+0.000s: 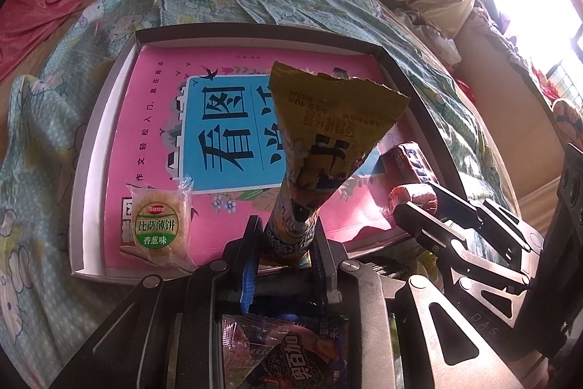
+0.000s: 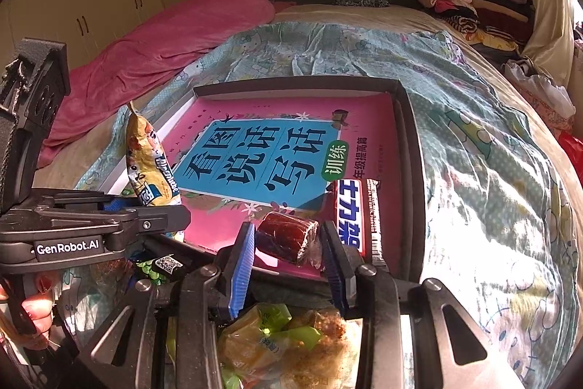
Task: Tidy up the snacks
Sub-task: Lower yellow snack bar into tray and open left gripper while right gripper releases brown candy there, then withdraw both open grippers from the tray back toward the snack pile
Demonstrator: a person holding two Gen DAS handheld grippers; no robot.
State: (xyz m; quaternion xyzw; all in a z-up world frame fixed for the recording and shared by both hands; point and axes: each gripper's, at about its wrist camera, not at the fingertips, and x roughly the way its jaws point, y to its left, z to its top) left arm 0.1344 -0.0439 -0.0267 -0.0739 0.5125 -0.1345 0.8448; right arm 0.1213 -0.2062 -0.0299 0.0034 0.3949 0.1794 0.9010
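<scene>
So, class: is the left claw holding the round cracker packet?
No: the left claw grips a yellow snack bag, while the round cracker packet lies apart in the box.

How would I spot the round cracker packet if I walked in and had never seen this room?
Find the shallow box lying on the bed's cartoon-print sheet, with a pink book inside. The cracker packet sits at the book's near left corner. It alone is clear plastic with a round green-and-white label, unlike the tall yellow bag held nearby.
</scene>
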